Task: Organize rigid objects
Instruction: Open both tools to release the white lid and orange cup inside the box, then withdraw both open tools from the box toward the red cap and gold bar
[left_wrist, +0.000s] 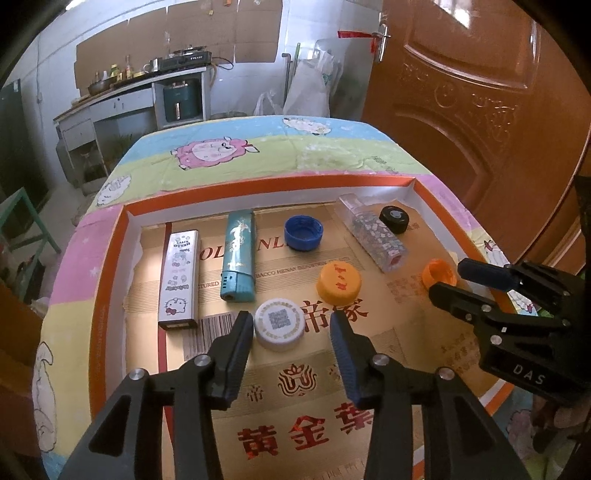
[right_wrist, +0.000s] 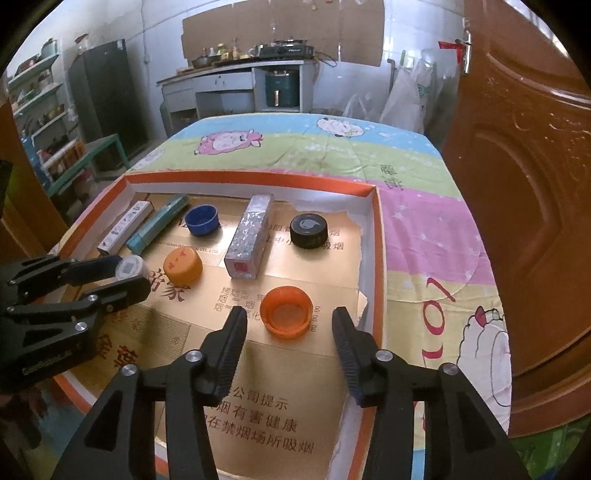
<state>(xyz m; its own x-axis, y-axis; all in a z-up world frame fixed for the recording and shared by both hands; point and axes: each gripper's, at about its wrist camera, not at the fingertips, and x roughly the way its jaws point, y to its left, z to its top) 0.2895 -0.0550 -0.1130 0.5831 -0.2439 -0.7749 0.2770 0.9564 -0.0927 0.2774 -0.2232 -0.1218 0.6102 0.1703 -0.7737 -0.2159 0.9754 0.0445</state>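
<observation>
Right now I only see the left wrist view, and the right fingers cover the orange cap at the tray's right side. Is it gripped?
Observer: No. The right gripper is open. The orange cap lies between its fingers, touching neither.
Operator: Which way up is it?
Observer: Open side up, with the hollow showing.
Operator: Anything close beside it?
Observer: Yes. The gold liner is torn and curled up against the tray wall, just right of the cap.
</observation>
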